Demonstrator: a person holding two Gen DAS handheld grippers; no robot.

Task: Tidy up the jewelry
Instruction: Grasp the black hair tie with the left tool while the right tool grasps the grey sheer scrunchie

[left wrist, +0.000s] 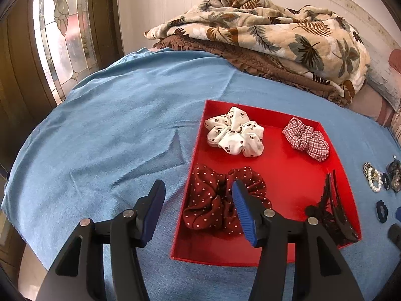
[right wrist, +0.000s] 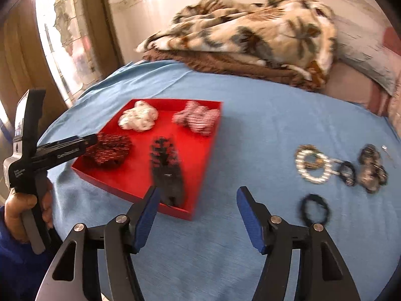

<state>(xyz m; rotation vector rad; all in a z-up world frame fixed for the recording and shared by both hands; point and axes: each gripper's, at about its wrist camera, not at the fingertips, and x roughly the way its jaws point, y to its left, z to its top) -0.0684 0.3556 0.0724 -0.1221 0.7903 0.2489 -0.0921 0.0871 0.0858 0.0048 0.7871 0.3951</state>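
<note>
**Tray half filled, loose pieces waiting on the right**

From my left wrist view I get the sharp picture: the blue cloth (left wrist: 112,130) over the bed, the leaf-print blanket (left wrist: 263,32) heaped at the far side, and the red tray (left wrist: 295,175) right of centre. In it lie a white spotted scrunchie (left wrist: 235,131) far left, a red checked scrunchie (left wrist: 307,138) far right, a maroon dotted scrunchie (left wrist: 220,200) near left and a black claw clip (left wrist: 330,210) along the near right wall. My left gripper (left wrist: 198,210) stands half open with nothing between its jaws; its right finger hangs over the maroon scrunchie, its left finger over bare cloth

My right wrist view is blurred, but it alone shows the person's hand (right wrist: 22,208) on the left tool's handle, at the left edge, and the full spread of loose pieces on the cloth, well right of the tray (right wrist: 135,178): a pearl bracelet (right wrist: 312,165), a mottled clip (right wrist: 372,173), a small dark band (right wrist: 347,173) between them, and a black hair tie (right wrist: 314,209) nearest. My right gripper (right wrist: 198,215) stands wide open and empty over bare cloth, between the tray's near corner and the hair tie. In the left view those pieces only peek in at the right edge
</note>
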